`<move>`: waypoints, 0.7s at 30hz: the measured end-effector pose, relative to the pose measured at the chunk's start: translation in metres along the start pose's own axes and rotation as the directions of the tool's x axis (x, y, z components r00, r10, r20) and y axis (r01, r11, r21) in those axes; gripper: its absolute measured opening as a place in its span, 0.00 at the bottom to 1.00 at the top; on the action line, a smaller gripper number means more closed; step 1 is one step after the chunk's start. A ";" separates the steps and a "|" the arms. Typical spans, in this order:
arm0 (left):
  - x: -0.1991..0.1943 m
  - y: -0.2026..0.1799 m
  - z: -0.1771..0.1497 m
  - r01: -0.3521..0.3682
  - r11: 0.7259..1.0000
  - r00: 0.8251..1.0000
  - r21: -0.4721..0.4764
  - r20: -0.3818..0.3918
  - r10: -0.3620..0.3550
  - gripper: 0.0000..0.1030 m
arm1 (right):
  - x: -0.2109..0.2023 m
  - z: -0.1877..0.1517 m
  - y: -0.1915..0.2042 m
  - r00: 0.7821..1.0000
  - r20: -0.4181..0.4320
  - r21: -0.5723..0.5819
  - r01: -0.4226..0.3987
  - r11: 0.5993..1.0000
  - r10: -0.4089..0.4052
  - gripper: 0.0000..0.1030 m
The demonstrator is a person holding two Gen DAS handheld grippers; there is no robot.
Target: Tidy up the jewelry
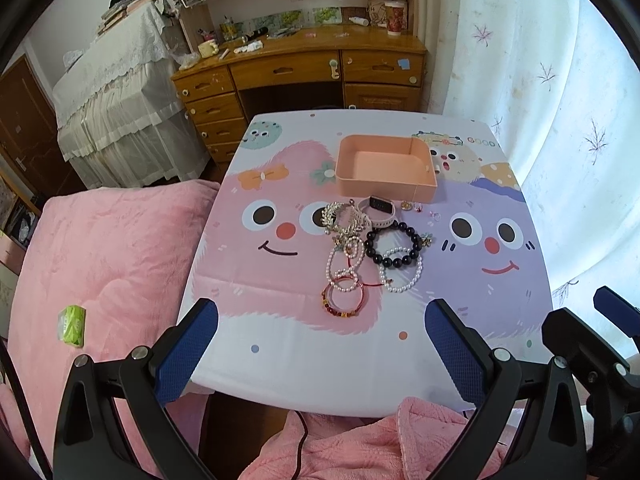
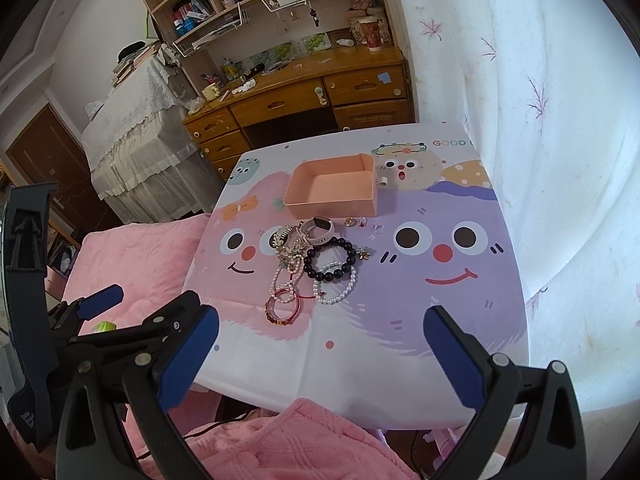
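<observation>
An empty peach tray (image 1: pixel 384 190) (image 2: pixel 332 203) stands at the middle back of the cartoon-print table (image 1: pixel 280 344). In front of it lies a jewelry pile: a white smartwatch (image 1: pixel 378 210) (image 2: pixel 319 231), a dark bead bracelet (image 1: pixel 394 245) (image 2: pixel 330 260), pearl strands (image 1: pixel 402 274) (image 2: pixel 338 290), a red bangle (image 1: pixel 344 299) (image 2: pixel 282 309), gold chains (image 1: pixel 340 220), small rings (image 1: pixel 416 206) (image 2: pixel 362 222). My left gripper (image 1: pixel 320 344) is open and empty above the near edge. My right gripper (image 2: pixel 320 350) is open and empty, also short of the pile.
A pink bed (image 1: pixel 100 264) with a green packet (image 1: pixel 72 325) lies left of the table. A wooden desk (image 1: pixel 304 64) stands behind it. A white curtain (image 1: pixel 560 120) hangs right. A pink blanket (image 2: pixel 304 444) lies below the near edge.
</observation>
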State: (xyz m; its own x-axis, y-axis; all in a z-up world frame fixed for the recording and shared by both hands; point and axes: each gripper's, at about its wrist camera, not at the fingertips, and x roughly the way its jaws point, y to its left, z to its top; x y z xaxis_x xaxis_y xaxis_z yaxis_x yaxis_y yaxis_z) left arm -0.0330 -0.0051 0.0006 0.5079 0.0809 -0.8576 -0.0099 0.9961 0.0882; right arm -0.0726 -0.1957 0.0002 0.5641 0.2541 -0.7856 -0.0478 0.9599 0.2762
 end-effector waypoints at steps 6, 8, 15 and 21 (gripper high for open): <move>0.000 0.006 -0.004 -0.001 1.000 1.000 -0.016 -0.004 0.001 0.99 | 0.004 -0.001 -0.003 1.000 -0.009 0.022 -0.020 1.000 0.020 1.00; 0.000 0.007 -0.004 0.002 1.000 1.000 -0.016 -0.004 -0.002 0.99 | 0.008 0.001 -0.006 0.999 -0.024 0.037 -0.023 0.999 0.024 1.00; -0.003 0.007 0.000 0.014 1.000 1.000 0.001 0.024 -0.014 0.99 | 0.006 0.005 -0.017 0.998 0.031 0.059 -0.049 0.997 0.047 1.00; -0.002 0.018 0.010 0.011 1.000 0.999 -0.005 0.041 -0.010 0.99 | 0.003 0.008 -0.030 0.994 0.112 0.029 -0.003 1.000 0.000 1.00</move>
State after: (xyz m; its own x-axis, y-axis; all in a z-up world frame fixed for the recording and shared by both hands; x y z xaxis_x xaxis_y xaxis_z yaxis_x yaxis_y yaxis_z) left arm -0.0252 0.0119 0.0089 0.5425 0.0690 -0.8372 -0.0086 0.9970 0.0766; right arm -0.0630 -0.2249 -0.0064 0.6527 0.2394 -0.7188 -0.0257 0.9552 0.2947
